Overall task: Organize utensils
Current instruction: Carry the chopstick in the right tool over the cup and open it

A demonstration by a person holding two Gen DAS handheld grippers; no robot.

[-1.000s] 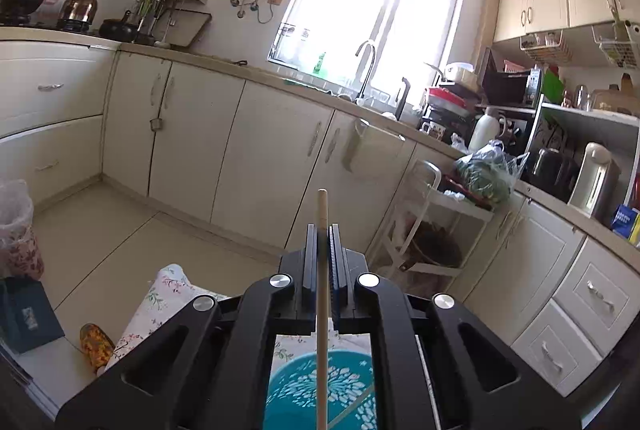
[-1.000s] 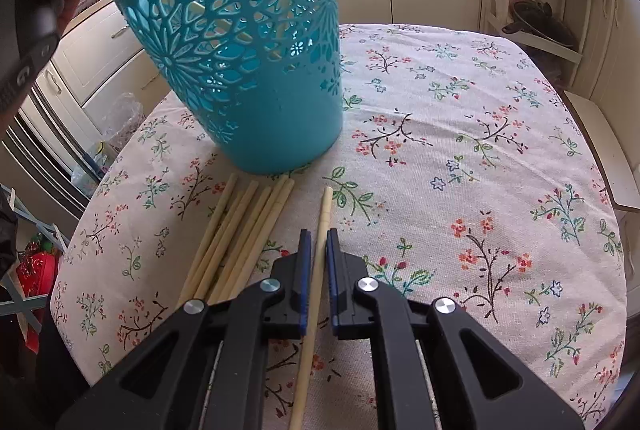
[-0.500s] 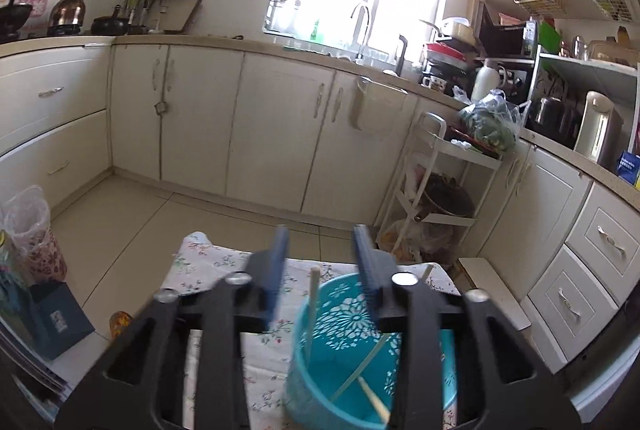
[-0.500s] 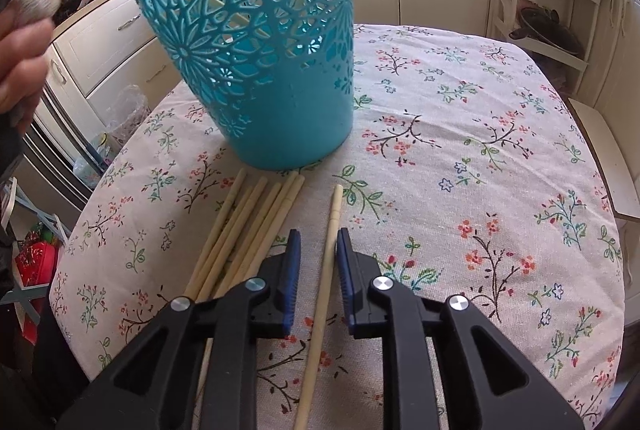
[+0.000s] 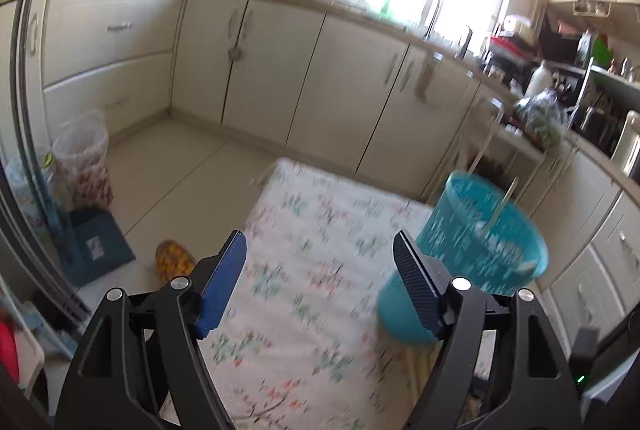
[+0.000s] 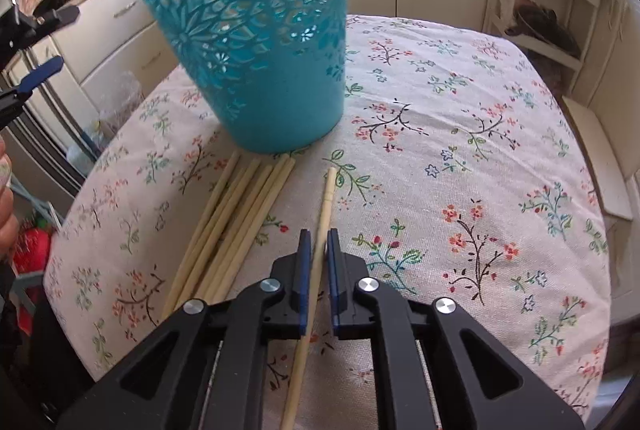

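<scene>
A teal cut-out basket point(image 5: 472, 254) stands on the floral tablecloth point(image 5: 304, 222), with a chopstick point(image 5: 502, 205) leaning inside it. My left gripper point(image 5: 319, 242) hovers left of the basket, its jaws opening with nothing between them. In the right wrist view the basket point(image 6: 256, 41) rises just beyond a bundle of several chopsticks point(image 6: 236, 222) lying on the cloth. Right of the bundle lies a single chopstick point(image 6: 328, 197), and my right gripper point(image 6: 318, 236) is shut on it low over the table. The left gripper point(image 6: 54, 41) shows at the far left edge.
Cream kitchen cabinets point(image 5: 280, 77) run behind the table. A white rack point(image 6: 536, 9) stands past the far right corner. A dark blue box point(image 5: 96, 246) and plastic bags point(image 5: 84, 157) sit on the floor at the left. A person's hand point(image 6: 6, 189) shows at the left edge.
The left gripper let its chopstick go into the basket, opened wide and swung left and down. The right gripper opened a little around the single chopstick, then shut on it.
</scene>
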